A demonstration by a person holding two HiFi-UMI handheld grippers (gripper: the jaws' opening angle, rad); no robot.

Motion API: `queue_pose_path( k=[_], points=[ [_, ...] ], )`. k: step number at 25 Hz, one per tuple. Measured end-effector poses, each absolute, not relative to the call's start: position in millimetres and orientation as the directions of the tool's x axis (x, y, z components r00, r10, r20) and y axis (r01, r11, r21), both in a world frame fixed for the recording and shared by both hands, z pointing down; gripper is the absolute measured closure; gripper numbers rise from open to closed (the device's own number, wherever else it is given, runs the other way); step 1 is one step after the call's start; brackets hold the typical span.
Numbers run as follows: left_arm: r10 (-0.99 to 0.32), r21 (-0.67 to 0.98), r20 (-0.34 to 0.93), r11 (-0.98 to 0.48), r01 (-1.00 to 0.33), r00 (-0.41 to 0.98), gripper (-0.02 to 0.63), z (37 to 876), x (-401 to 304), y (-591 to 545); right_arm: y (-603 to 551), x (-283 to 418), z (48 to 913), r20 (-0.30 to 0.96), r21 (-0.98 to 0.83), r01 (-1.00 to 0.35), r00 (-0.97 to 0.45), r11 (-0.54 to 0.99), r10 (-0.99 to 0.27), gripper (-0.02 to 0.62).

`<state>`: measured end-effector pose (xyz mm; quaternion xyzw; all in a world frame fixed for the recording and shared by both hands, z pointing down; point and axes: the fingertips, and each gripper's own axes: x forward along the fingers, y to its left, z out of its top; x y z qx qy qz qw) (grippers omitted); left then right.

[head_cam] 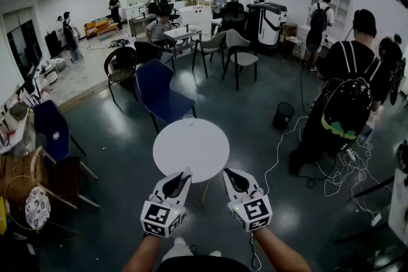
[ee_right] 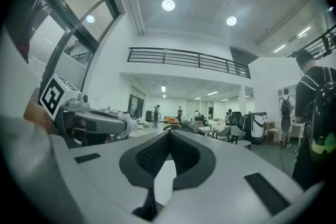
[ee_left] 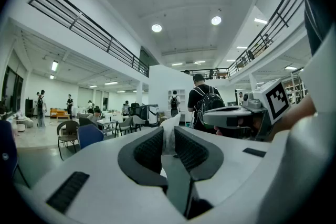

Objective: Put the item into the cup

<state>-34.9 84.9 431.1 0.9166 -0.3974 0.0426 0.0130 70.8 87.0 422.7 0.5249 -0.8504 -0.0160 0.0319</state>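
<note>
A round white table stands just ahead of both grippers. A small pale thing sits at its far edge; it is too small to tell whether it is the cup. My left gripper is shut on a white crumpled wad of paper, whose top sticks up between the dark pads. The wad also shows at that gripper's tip in the right gripper view. My right gripper hangs beside it over the table's near edge, shut, with nothing in it.
A blue chair stands behind the table, with more chairs at the left. A black bin and loose white cables lie on the floor to the right. A person with a black backpack stands there too.
</note>
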Motion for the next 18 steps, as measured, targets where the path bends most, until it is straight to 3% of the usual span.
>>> queue_pose_path(
  k=[18],
  points=[
    [-0.737, -0.004, 0.081, -0.674, -0.739, 0.672, 0.532, 433, -12, 115, 113, 96, 426, 0.007, 0.035, -0.886, -0.463, 0.463, -0.887, 0.578]
  ],
)
